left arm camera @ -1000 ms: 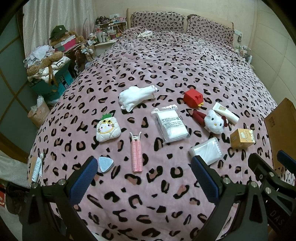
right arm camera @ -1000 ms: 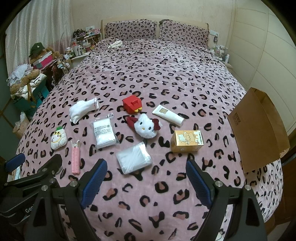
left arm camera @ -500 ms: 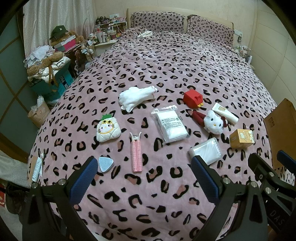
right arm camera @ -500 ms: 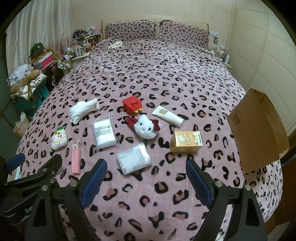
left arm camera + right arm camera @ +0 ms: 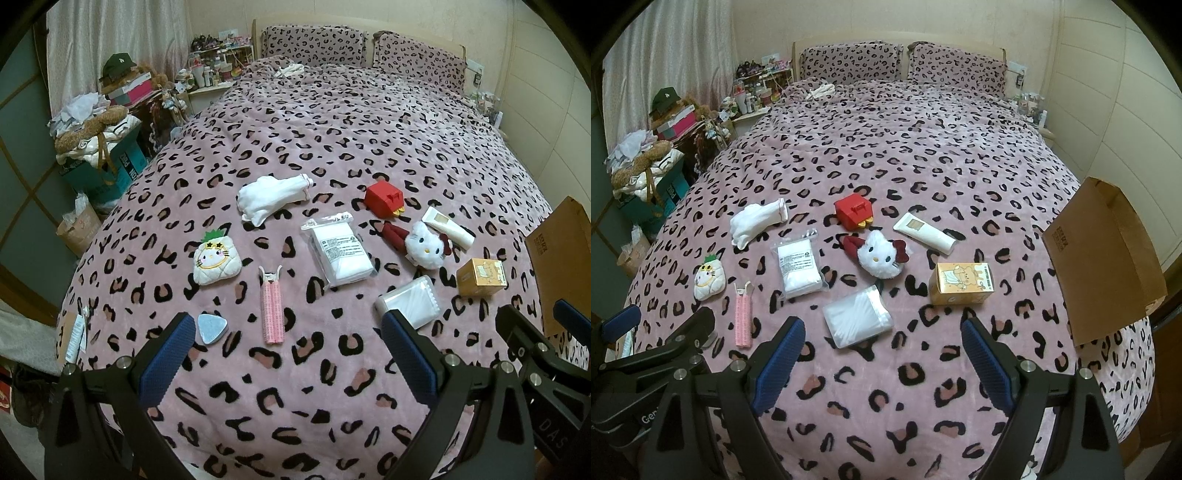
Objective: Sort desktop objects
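Leopard-print pink bedding (image 5: 332, 140) covers a wide bed, with two matching pillows (image 5: 849, 62) at the headboard and a cluttered shelf (image 5: 218, 74) beside it. Near the foot of the bed the items to be sorted are laid out apart from one another. A white glove (image 5: 271, 197) lies farthest to the rear on the left; a red box (image 5: 383, 197) lies to its right. A pineapple-shaped pouch (image 5: 216, 258) is seen at the left, with a pink hair clip (image 5: 271, 306) just beside it and a small grey triangular piece (image 5: 211, 326) nearer the camera. A clear bag of white pads (image 5: 341, 251) occupies the middle. A white cat plush (image 5: 881, 254) with a red bow lies between the red box and a clear packet of cotton swabs (image 5: 857, 317). A white tube (image 5: 925, 232) and a yellow carton (image 5: 960, 284) are placed to the right. A brown cardboard box (image 5: 1104, 258) stands at the right edge of the bed. The left gripper (image 5: 288, 350) is held above the near edge with its blue-padded fingers (image 5: 166, 358) spread wide and nothing between them. The right gripper (image 5: 882, 354) is likewise held apart and empty, its fingers (image 5: 988, 358) short of the swab packet.
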